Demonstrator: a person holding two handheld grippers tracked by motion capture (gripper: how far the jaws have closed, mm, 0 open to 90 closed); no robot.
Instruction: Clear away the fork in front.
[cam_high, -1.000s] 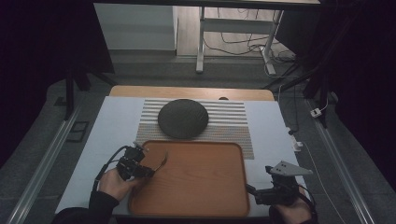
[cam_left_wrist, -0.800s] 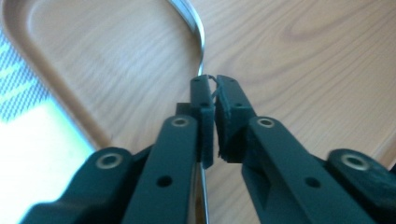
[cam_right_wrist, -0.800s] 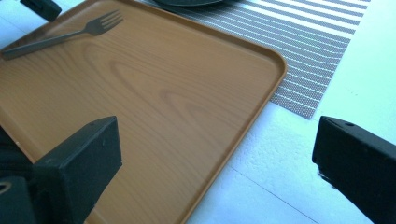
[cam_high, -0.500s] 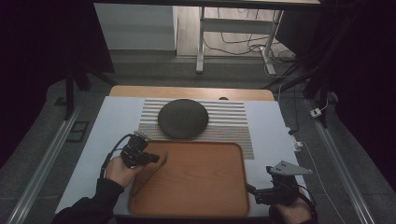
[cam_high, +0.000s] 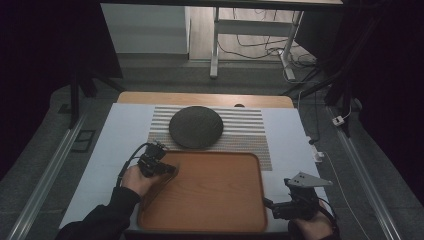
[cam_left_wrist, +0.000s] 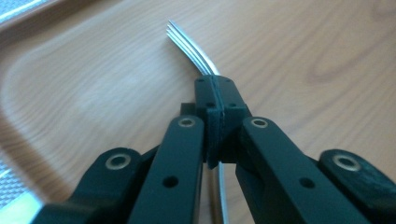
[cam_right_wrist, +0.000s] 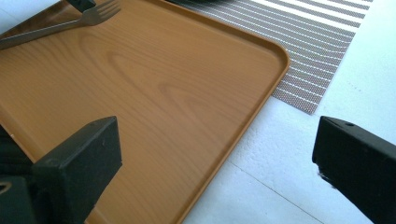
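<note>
In your left gripper view, the fork (cam_left_wrist: 198, 53) is mostly hidden behind the closed jaws, and its tines blur together. In your right gripper view, the fork's handle runs off the left edge, and the dark plate (cam_high: 195, 126) is cut off at the top edge. In the high view, the fork is too small to make out.

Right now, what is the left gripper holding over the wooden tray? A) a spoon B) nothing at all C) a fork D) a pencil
C: the left gripper is closed on a metal fork, whose thin tines stick out past it above the wooden tray; the right gripper view shows the same fork at the tray's far corner.
</note>
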